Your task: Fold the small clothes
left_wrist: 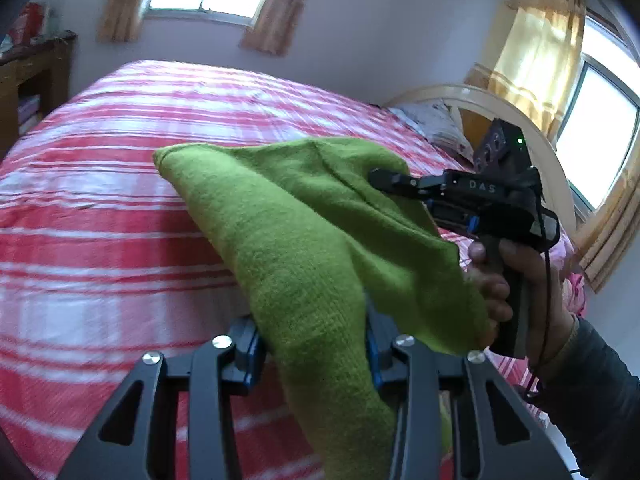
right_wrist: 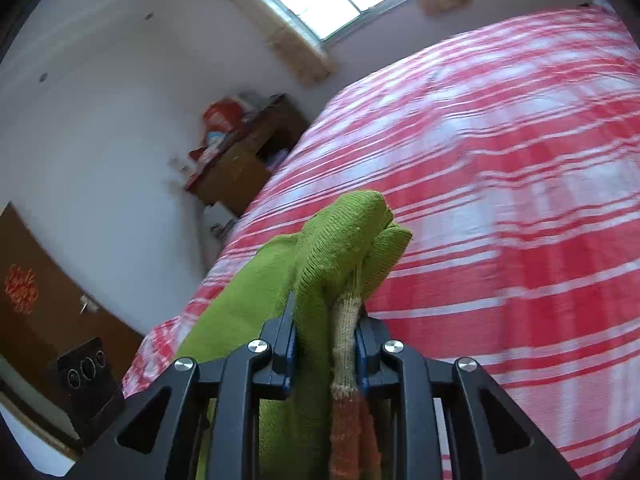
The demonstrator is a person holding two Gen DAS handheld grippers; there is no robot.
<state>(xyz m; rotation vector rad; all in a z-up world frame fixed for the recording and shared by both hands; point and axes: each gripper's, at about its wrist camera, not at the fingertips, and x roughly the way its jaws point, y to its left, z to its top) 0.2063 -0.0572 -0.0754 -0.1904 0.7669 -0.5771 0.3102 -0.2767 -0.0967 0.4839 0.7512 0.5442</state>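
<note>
We held the green knit garment (left_wrist: 304, 240) clear above the striped bed (left_wrist: 100, 240), stretched between both tools. The left gripper (left_wrist: 316, 344) was clamped on one bunched end; the right gripper (right_wrist: 325, 332) was clamped on the other, at its cream and orange trim. The garment's long axis ran from gripper to gripper, sagging between, so the next fold depended on lowering both ends together onto the bed.
</note>
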